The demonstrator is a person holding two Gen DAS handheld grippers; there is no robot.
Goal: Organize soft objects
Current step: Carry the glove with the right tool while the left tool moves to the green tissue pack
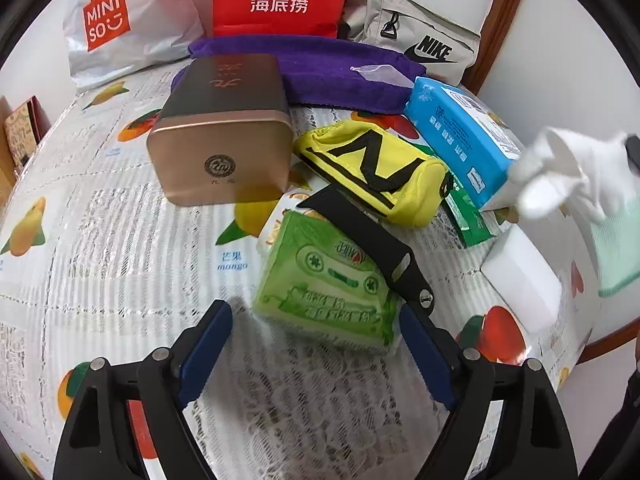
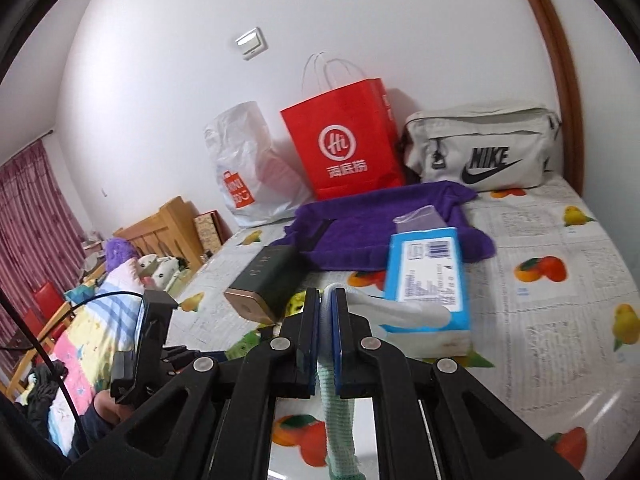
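R gripper (image 2: pixel 328 300) pinches white/mint cloth (image 2: pixel 400 308) clear of table; L gripper (image 1: pixel 316 320) spread wide, empty, green tissue pack (image 1: pixel 328 284) just ahead, prob. next pick.

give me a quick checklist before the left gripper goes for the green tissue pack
1. Left gripper open: ok.
2. Green tissue pack ahead of the jaws, not yet between them: ok.
3. Black strap lies across the pack and may snag: not ok.
4. Right gripper shut on the white and green cloth: ok.
5. Gold tin stands apart from the pack: ok.
6. Where the pack should go: cannot tell.
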